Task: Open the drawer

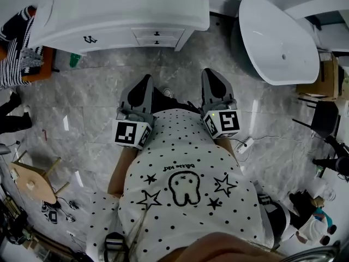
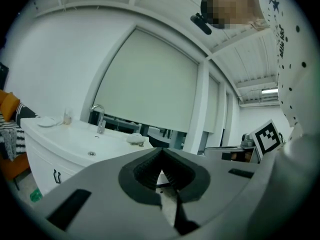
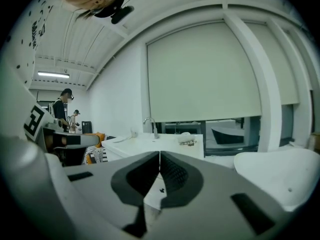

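A glossy white oval bathtub (image 1: 281, 37) stands on the grey marble-tiled floor (image 1: 87, 91), with a black metal chair (image 1: 322, 116) near it. At the left, a black-and-white striped cloth (image 1: 13, 59) lies on an orange seat (image 1: 43, 64), well apart from a small pale wooden stool (image 1: 32, 182)

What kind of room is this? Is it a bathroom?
It is probably a bathroom, perhaps a display or practice one. There is a white sink cabinet with a tap, and a white bathtub stands on the grey stone-look floor.
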`<control>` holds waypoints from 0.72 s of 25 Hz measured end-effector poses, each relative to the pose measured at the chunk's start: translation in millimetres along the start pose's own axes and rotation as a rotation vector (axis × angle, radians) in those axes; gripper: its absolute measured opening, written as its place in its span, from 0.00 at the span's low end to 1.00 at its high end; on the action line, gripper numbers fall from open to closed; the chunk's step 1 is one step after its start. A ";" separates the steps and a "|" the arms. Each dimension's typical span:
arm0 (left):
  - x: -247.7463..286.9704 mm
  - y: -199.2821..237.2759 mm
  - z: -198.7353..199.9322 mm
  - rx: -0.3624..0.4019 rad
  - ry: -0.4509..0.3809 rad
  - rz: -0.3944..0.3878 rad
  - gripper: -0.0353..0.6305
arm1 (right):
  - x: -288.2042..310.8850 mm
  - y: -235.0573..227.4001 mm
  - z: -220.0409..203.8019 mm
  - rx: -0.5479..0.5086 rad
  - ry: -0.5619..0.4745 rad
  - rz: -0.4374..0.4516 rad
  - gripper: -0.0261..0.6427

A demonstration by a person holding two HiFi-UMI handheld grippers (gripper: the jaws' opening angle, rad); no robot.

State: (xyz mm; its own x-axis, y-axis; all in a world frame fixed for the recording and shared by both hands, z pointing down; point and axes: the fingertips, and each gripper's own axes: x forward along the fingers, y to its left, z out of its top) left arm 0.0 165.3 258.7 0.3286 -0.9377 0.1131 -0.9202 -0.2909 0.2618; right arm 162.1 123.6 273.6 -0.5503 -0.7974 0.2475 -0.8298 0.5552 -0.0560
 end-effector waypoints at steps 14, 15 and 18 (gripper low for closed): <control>62.0 55.8 -7.5 -0.048 0.049 -0.026 0.06 | 69.8 -19.8 -9.7 0.023 0.054 -0.061 0.06; 68.4 66.4 -6.7 -0.054 0.052 -0.027 0.06 | 81.1 -18.5 -9.4 0.022 0.062 -0.064 0.06; 80.3 88.2 3.3 -0.078 0.055 -0.023 0.06 | 100.3 -14.6 -3.2 0.011 0.079 -0.076 0.06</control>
State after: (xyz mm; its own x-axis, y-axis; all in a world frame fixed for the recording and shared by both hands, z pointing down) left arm -55.6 63.8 287.7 0.3627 -0.9184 0.1578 -0.8937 -0.2948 0.3382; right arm 119.3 36.2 302.3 -0.4771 -0.8158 0.3267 -0.8700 0.4911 -0.0443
